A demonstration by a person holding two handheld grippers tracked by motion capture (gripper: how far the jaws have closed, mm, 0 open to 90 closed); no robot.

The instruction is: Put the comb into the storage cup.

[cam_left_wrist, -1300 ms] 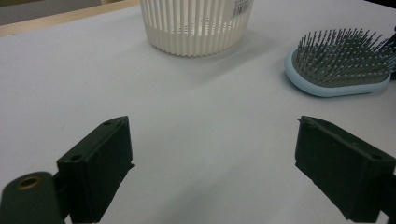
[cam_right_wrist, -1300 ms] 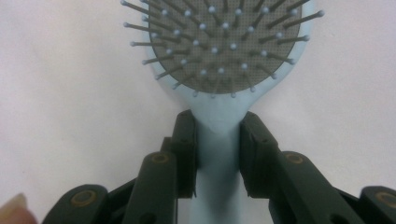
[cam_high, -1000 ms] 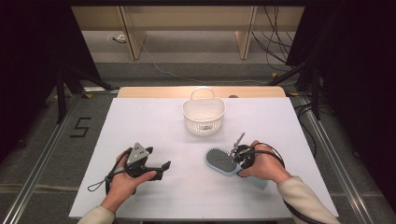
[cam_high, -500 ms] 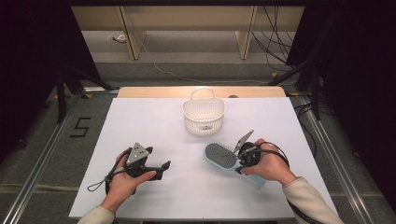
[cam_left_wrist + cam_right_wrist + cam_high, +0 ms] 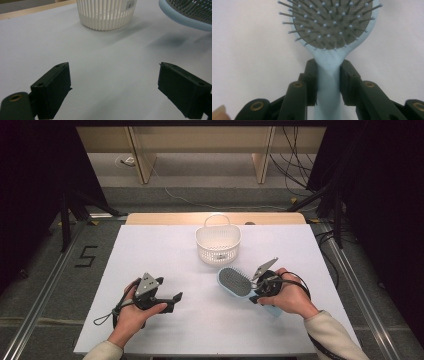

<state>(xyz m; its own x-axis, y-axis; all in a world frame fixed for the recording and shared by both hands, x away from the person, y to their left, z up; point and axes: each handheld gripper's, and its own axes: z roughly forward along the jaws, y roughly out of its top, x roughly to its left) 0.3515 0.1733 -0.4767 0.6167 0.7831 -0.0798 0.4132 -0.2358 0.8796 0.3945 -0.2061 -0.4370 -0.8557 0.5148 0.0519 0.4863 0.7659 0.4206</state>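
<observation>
**Fingers pinching hairbrush over white bench**

Fingers of right gripper clamped on pale blue hairbrush handle, bristles up, just above white bench. Left gripper fingers spread, empty. White basket near bench's far edge. Dark room, grey floor, cables behind.

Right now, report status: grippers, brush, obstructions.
Right gripper shut on hairbrush handle. Left gripper open, nothing between jaws. Basket beyond brush, table between them bare.

Left tongs low, jaws wide apart, right tongs clamped, both forearms reaching forward
</observation>
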